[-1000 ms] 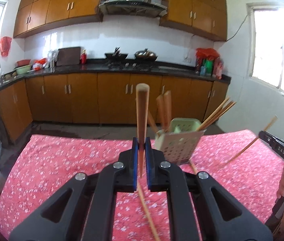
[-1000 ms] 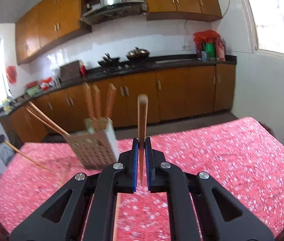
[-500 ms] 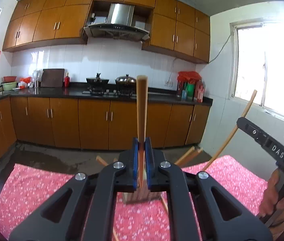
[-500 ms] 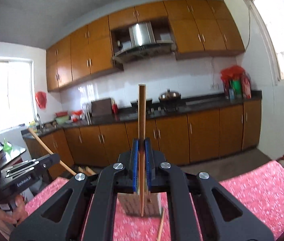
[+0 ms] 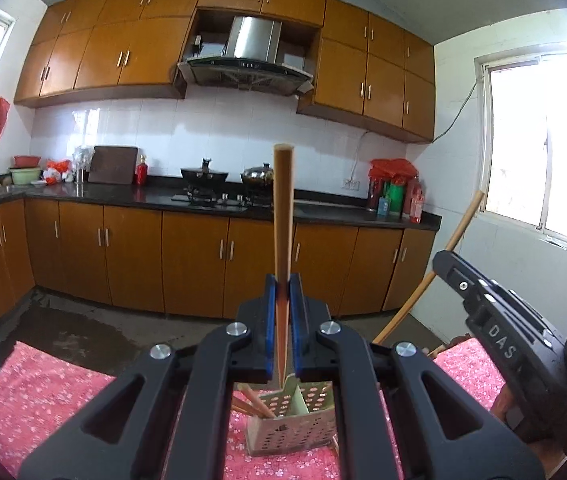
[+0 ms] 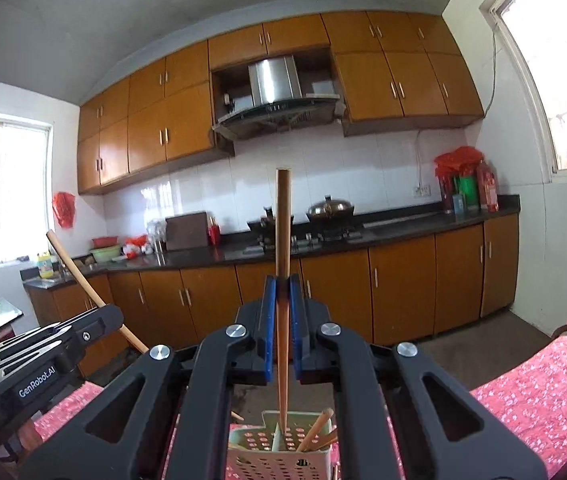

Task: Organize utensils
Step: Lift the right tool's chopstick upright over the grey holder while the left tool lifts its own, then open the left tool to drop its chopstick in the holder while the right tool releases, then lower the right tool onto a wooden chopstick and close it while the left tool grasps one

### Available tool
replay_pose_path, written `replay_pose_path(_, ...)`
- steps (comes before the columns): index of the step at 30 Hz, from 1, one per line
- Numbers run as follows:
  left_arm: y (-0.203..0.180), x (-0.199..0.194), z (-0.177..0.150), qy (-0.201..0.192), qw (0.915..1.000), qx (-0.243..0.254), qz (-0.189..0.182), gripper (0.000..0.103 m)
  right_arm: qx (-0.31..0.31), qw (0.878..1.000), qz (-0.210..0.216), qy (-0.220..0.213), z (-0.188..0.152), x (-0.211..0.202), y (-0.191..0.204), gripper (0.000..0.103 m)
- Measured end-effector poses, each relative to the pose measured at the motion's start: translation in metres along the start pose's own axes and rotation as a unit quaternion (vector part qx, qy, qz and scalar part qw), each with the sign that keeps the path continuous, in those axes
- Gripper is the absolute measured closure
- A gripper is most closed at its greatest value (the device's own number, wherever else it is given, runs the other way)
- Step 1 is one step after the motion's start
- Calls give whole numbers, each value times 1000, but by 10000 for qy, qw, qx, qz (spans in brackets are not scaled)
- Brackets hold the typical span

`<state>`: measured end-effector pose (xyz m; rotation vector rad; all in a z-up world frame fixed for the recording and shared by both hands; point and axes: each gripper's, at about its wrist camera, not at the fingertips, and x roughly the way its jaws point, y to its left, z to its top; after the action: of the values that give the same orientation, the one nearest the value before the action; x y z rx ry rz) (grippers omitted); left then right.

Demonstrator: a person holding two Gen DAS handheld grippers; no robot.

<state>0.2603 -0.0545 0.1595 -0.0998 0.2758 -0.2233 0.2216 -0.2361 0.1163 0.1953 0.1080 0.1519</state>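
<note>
In the left wrist view, the left gripper (image 5: 282,280) sits at frame centre, its blue pads pinching a wooden chopstick (image 5: 283,208) that stands upright. The stick's lower tip hangs over the perforated green utensil holder (image 5: 283,432) at the bottom centre, on the red floral surface (image 5: 35,400). In the right wrist view, the right gripper (image 6: 282,280) likewise clamps a second chopstick (image 6: 282,240) upright at frame centre, its tip reaching into the holder's rear compartment. More chopsticks (image 6: 315,428) lean inside, lower right of centre.
</note>
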Motion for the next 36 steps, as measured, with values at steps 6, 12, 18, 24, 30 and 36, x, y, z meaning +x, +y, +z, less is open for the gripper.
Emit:
replay_pose_path(6,7,17,-18,189,9998,-54,-26,95,-8,9994,-48,345,-16,14,-5,95)
replay_pose_path(12,11,18,-19,217,9997,-77,-69,85,-9,9990,20,445,-14,13,-6,68)
replay_pose_path(18,10,7,-14,117,9999,-67,-22,80,-8,9995,-14,327,-1,2,-8,65)
replay_pose_path(24,19,-26,-8,-8,9997,-207,129,72,-125,9994,-180,282,7,-26,-16,57)
replay_pose_path(30,42,-67,-40,340,9976,-230,562,65,-51,9936,-548,983,-27,-52,-50,55)
replay_pose_path(36,72,-63,-120,1389,9836,-179,1135,65,54,9634,-679,2592,-119,-44,-76,56)
